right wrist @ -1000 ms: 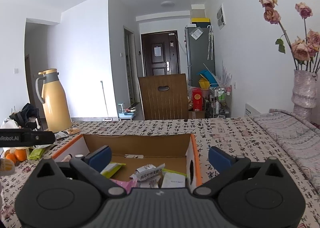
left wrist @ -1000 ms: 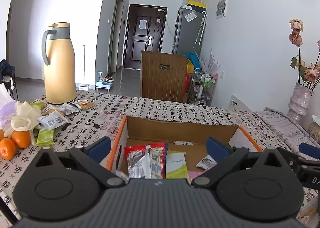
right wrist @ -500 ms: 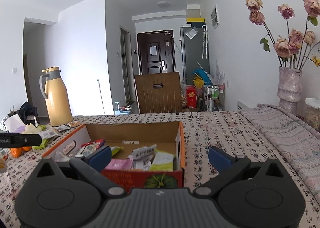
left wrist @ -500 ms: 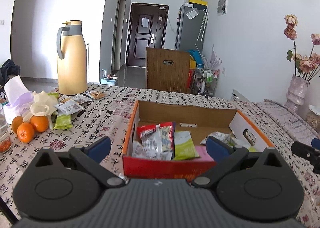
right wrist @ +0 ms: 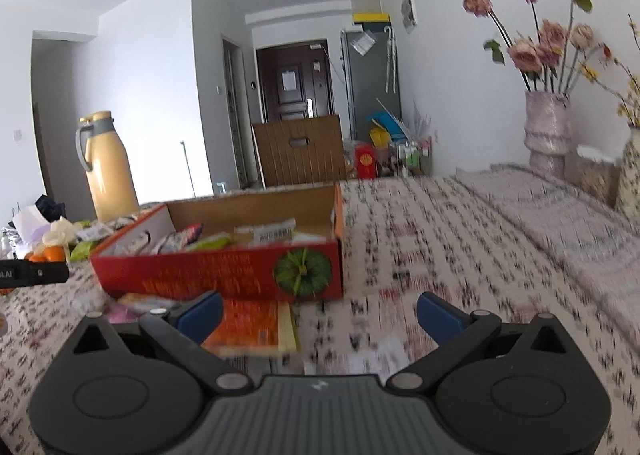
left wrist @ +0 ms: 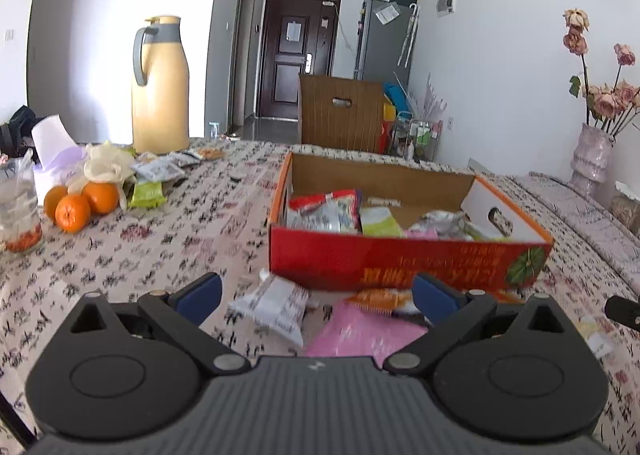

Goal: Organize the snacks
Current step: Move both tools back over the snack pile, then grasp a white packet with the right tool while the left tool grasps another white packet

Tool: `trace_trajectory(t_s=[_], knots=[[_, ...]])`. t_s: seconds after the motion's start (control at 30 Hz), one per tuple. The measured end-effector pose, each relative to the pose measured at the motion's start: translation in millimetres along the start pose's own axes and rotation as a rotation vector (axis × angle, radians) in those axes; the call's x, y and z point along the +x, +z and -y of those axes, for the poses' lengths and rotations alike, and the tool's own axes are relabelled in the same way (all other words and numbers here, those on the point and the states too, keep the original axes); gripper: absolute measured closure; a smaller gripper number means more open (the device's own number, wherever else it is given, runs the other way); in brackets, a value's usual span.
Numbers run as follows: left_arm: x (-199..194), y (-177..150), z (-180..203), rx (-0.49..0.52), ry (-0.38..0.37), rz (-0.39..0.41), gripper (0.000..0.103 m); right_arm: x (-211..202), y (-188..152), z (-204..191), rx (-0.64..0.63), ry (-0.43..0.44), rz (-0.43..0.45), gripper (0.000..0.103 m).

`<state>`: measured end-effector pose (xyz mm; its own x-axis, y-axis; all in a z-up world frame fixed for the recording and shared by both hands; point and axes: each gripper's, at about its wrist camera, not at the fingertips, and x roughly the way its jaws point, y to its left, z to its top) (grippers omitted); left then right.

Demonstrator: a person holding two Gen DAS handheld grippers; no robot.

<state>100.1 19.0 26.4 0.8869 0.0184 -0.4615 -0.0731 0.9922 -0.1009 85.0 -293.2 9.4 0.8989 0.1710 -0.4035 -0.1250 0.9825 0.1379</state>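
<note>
Both tongs hang spread and empty before a red snack box on the patterned bench.

Left tongs (left wrist: 316, 293) frame a white packet (left wrist: 276, 305) and a pink packet (left wrist: 360, 333), partly hidden; right tongs (right wrist: 320, 311) sit beside a blurred orange packet (right wrist: 248, 323). Beyond, the box (left wrist: 404, 259) lies long side across, filled with snacks; farther left, more packets (left wrist: 154, 175) near oranges (left wrist: 80, 203) and a thermos (left wrist: 160, 87).
</note>
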Motion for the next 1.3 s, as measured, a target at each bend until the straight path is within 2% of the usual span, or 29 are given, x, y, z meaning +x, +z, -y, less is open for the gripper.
trace_trajectory(t_s=[0.27, 0.4, 0.63, 1.03, 1.17, 1.3], knots=[[0.3, -15.0, 3.5, 0.016, -0.023, -0.039, 0.0, -11.0, -17.2, 4.6, 0.035, -0.043, -0.005, 0.0], [0.6, -15.6, 5.0, 0.019, -0.027, -0.041, 0.0, -7.4, -20.7, 8.7, 0.024, -0.058, -0.039, 0.0], [5.3, -16.7, 8.3, 0.03, -0.026, -0.061, 0.0, 17.1, -25.3, 12.9, -0.03, -0.096, -0.137, 0.0], [7.5, -14.8, 7.5, 0.028, -0.018, -0.073, 0.0, 72.1, -21.2, 13.4, -0.126, -0.098, -0.307, 0.0], [9.8, -14.9, 6.9, 0.027, -0.016, -0.079, 0.0, 79.3, -21.3, 19.5, -0.084, -0.088, -0.325, 0.0], [12.6, -16.1, 8.0, 0.028, -0.018, -0.089, 0.0, 79.7, -22.5, 22.1, -0.074, -0.1, -0.305, 0.0]])
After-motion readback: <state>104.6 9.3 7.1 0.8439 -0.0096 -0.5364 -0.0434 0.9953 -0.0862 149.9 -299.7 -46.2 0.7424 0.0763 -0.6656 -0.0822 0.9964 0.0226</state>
